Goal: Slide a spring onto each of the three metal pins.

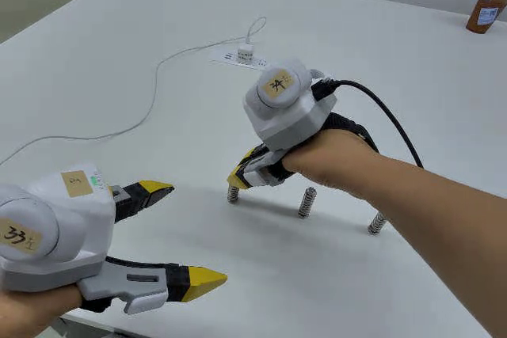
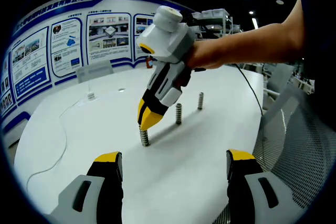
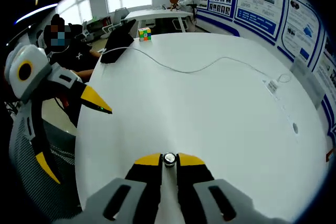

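Note:
Three metal pins stand in a row on the white table, each with a spring around it: the left spring (image 1: 233,193) (image 2: 144,137), the middle spring (image 1: 306,202) (image 2: 178,114) and the right spring (image 1: 377,222) (image 2: 200,100). My right gripper (image 1: 236,180) (image 2: 147,123) (image 3: 169,159) points down at the left one. Its yellow tips are shut around the round metal top (image 3: 169,158). My left gripper (image 1: 186,235) (image 2: 173,161) hovers open to the left of the row, holding nothing and pointing towards it. It also appears at the left of the right gripper view (image 3: 94,99).
A white power strip (image 1: 242,56) with a charger and a long white cable (image 1: 150,93) lies behind the pins. A brown drink cup (image 1: 486,7) stands at the far right. The table's near edge (image 1: 317,336) runs below my grippers. A black laptop (image 3: 118,38) and a colour cube (image 3: 145,33) sit far off.

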